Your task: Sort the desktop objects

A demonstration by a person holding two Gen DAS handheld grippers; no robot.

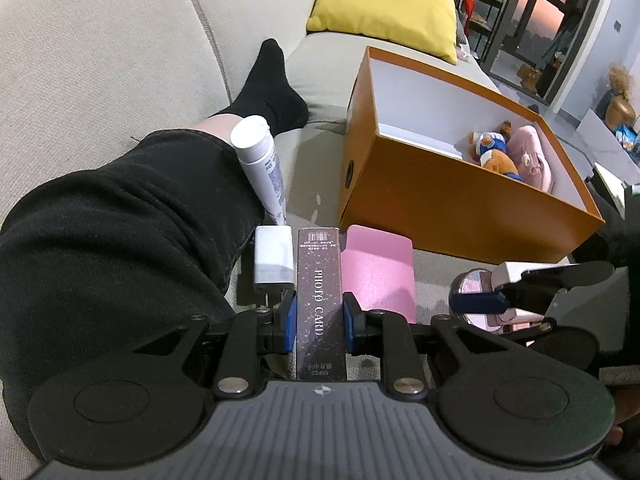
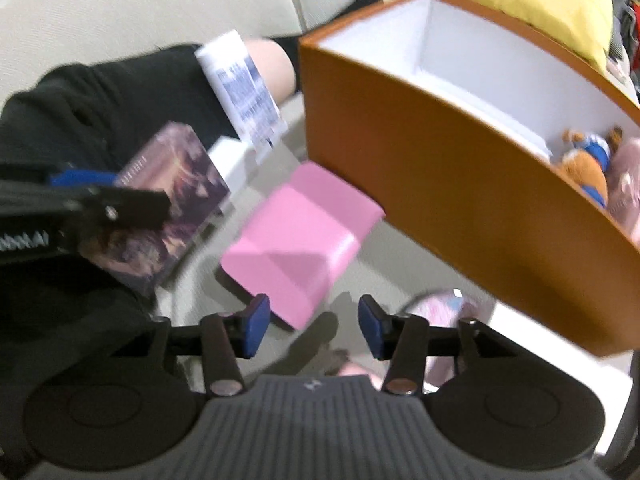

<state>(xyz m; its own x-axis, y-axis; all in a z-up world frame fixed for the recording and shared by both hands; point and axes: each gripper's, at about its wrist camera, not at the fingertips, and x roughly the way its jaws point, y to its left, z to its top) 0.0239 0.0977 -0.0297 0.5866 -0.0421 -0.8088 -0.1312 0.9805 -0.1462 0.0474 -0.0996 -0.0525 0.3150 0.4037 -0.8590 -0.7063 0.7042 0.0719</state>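
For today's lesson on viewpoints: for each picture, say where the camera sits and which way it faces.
Left wrist: behind the left gripper, facing down at the photo card box it grips; a leg shows.
Right wrist: behind the right gripper, open, facing down at the pink box.
Shared: orange box, pink box, photo card box, white tube.

**A:** what's all this sitting on?

**B:** a beige sofa. On the seat: orange box, pink card box, white charger, a white tube against the person's leg, yellow cushion further back.
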